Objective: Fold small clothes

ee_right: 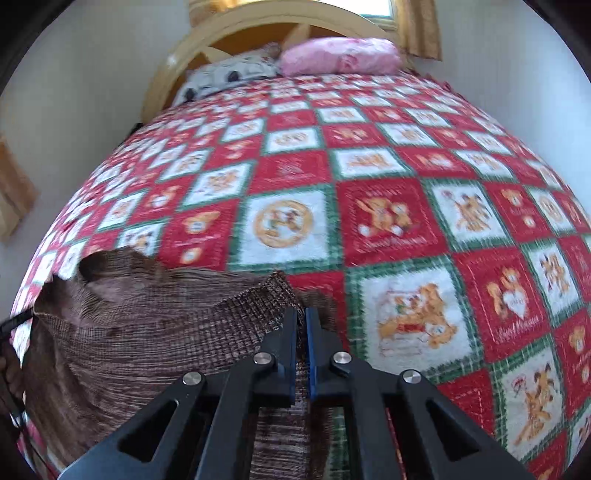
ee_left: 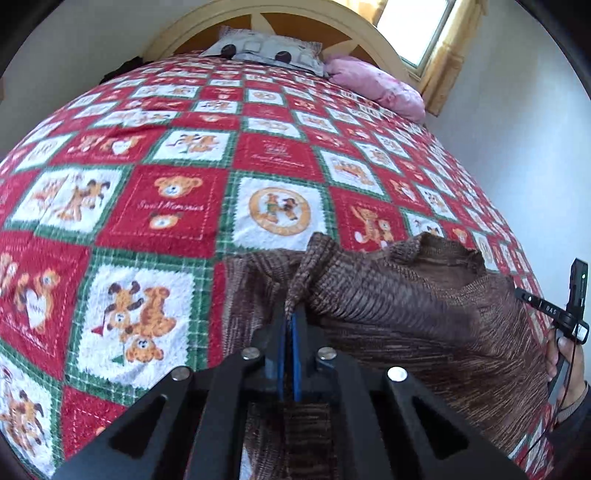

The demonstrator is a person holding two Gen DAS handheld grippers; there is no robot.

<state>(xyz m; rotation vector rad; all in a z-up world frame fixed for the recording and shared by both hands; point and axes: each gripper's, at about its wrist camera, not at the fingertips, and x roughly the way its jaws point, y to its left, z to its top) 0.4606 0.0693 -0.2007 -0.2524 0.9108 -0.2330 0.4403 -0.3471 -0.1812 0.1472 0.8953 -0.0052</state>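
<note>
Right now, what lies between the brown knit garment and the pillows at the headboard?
Only bare teddy-bear quilt lies between the brown knit garment and the pillows; both wrist views show it.

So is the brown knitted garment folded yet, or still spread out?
Not folded: the brown knitted garment is pinched at its upper edge by the left gripper and right gripper, stretched between them.

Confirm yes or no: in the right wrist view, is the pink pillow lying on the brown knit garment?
No. The pink pillow sits at the headboard, far from the brown knit garment.
</note>
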